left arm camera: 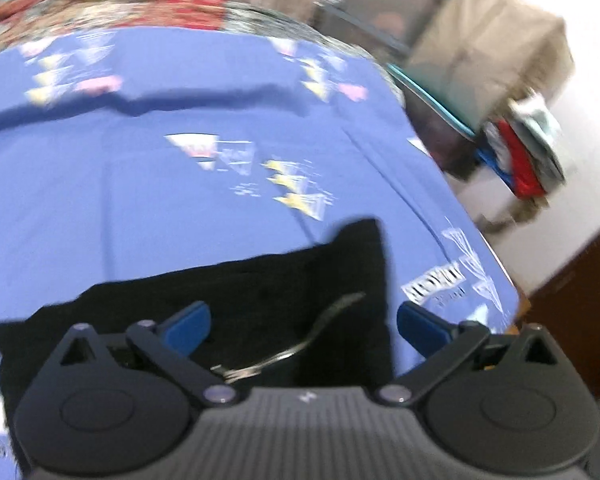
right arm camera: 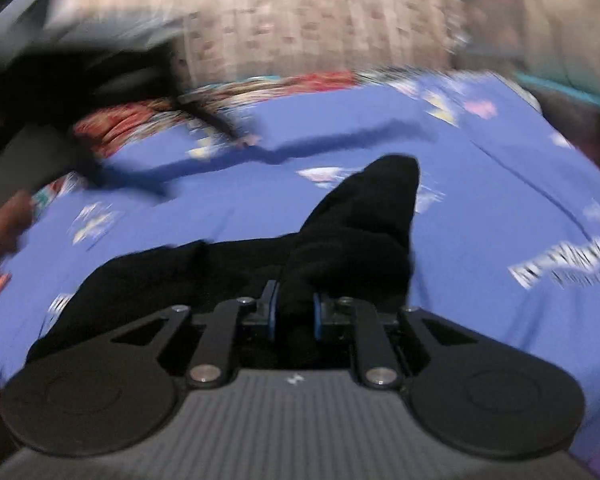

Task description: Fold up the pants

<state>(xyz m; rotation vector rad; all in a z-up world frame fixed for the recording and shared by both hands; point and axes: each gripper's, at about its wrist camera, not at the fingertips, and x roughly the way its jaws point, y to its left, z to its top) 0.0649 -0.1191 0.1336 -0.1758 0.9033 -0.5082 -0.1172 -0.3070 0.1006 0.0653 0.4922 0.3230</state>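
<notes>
Even indoor light, both views smeared by motion blur, fisheye bending at edges, far bedsheet [left arm camera: 180, 200] crossed by a dark shadow

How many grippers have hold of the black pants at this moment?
1. The right gripper is shut on a bunched fold of the pants. The left gripper is wide open above the pants on the bedsheet, gripping nothing.
</notes>
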